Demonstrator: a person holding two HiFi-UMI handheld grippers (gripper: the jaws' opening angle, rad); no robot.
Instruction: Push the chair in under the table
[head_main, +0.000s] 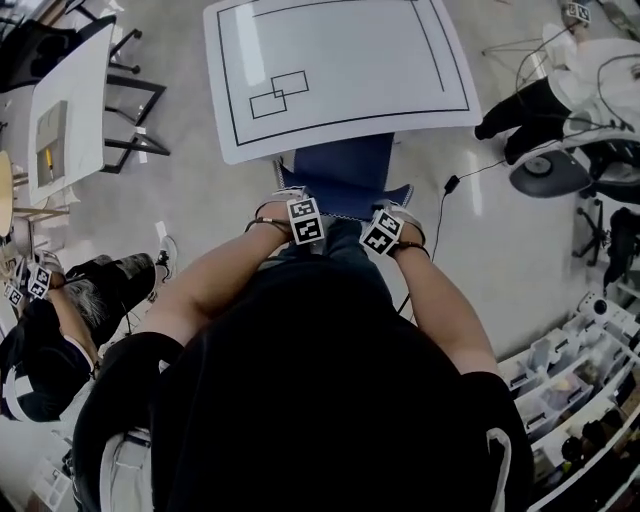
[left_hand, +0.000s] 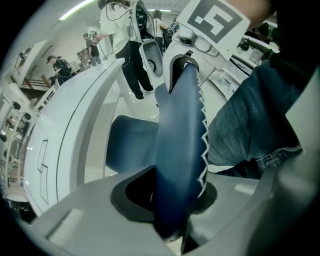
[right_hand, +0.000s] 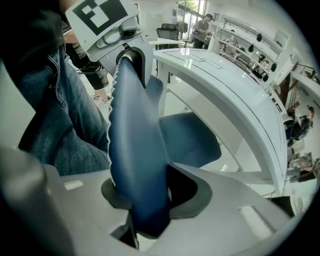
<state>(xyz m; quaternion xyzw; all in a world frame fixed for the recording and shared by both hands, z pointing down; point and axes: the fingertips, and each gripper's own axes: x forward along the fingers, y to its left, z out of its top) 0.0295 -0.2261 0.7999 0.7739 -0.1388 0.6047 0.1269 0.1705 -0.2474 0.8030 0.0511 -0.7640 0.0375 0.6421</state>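
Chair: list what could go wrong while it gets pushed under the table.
The left gripper and right gripper pinch only the top edge of the backrest, so the jaws may slip off. The floor cable right of the chair could snag its base. The backrest might bump the table rim.

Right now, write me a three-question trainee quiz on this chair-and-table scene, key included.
1. True or false: the left gripper holds nothing.
2. What are the right gripper's fingers closed on? A) a cable B) the chair's blue backrest C) a cup
3. Short answer: is the chair's seat wholly under the table?
Key: 1 false, its fingers clamp the blue backrest too. 2 B. 3 No, only its front part is under; the rest sticks out.
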